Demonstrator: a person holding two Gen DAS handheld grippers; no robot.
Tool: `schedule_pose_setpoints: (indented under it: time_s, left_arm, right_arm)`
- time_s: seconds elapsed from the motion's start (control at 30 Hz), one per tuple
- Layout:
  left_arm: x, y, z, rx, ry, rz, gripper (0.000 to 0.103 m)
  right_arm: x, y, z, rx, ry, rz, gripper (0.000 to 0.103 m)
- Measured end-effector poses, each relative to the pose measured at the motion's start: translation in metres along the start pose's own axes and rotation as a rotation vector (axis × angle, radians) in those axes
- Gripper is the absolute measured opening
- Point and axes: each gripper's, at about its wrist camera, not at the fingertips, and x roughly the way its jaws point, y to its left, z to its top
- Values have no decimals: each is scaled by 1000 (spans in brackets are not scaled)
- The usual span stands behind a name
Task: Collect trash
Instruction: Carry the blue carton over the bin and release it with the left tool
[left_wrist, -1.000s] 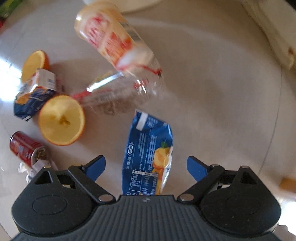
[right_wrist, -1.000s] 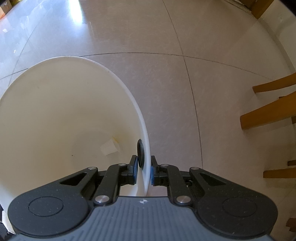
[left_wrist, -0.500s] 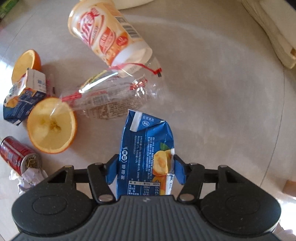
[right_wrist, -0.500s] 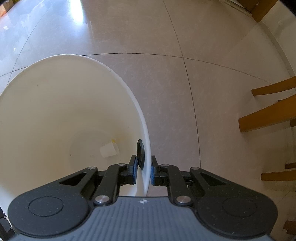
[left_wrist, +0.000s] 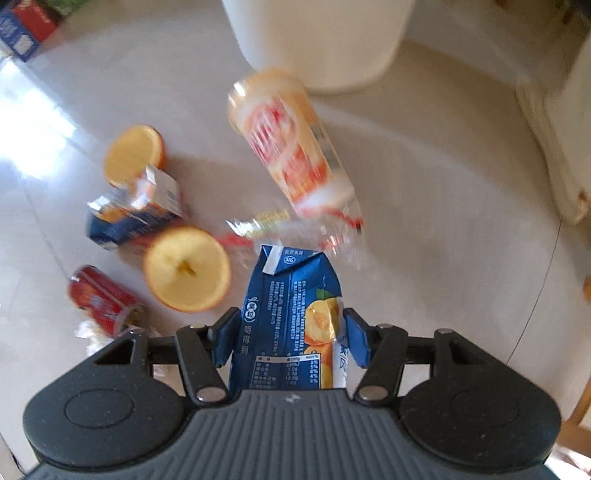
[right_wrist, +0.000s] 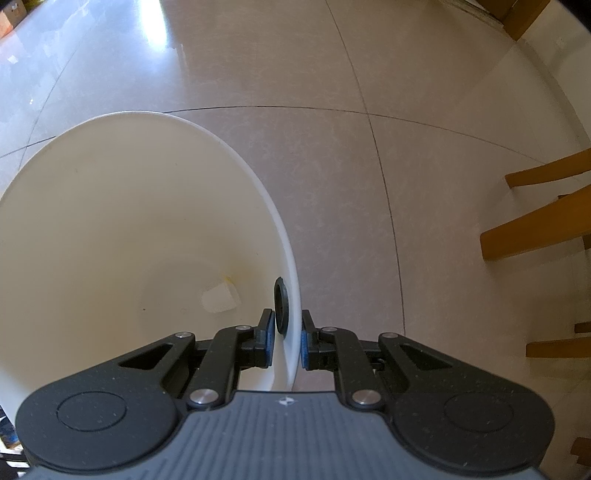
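My left gripper (left_wrist: 288, 341) is shut on a blue juice carton (left_wrist: 291, 302) with a peach picture, held up off the floor. Below and beyond it lie an orange-and-white drink cup (left_wrist: 291, 155), a clear plastic wrapper (left_wrist: 295, 229), two orange halves (left_wrist: 186, 267) (left_wrist: 133, 153), a crushed blue carton (left_wrist: 135, 214), a red can (left_wrist: 101, 299) and crumpled paper (left_wrist: 90, 332). The white bin (left_wrist: 317, 40) stands at the far top. My right gripper (right_wrist: 288, 341) is shut on the white bin's rim (right_wrist: 291, 295); a white scrap (right_wrist: 219, 297) lies in the bottom.
Glossy tiled floor all around. Wooden chair legs (right_wrist: 535, 229) stand at the right of the right wrist view. A pale cushioned piece of furniture (left_wrist: 554, 158) borders the right of the left wrist view, and coloured boxes (left_wrist: 22, 29) sit at its top left.
My left gripper went from open around the blue carton to shut on it, then lifted and tilted forward so the bin came into view. The right gripper held the bin rim throughout.
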Motion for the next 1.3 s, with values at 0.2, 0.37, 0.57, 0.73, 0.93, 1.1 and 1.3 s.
schedule_pose_setpoints:
  time_s: [0.2, 0.37, 0.57, 0.73, 0.93, 1.1, 1.3]
  left_arm:
    - [-69, 18, 44, -32, -104, 25, 59]
    - [-132, 30, 100, -15, -199, 53, 59]
    - [-173, 34, 183, -15, -356, 48, 59]
    - [-162, 20, 240, -25, -423, 14, 59]
    - [-140, 5, 259, -39, -402, 22, 77]
    - [-149, 8, 247, -77, -400, 38, 85]
    - [-153, 33, 223, -186, -360, 67, 90]
  right_arm:
    - [0, -4, 1, 12, 9, 12, 16]
    - [0, -6, 3, 13, 12, 12, 16]
    - [0, -3, 3, 6, 12, 8, 16]
    - [0, -6, 4, 16, 18, 22, 16]
    - [0, -14, 6, 24, 24, 43, 15]
    - [2, -18, 6, 25, 26, 51, 15]
    - [1, -17, 6, 19, 23, 40, 15]
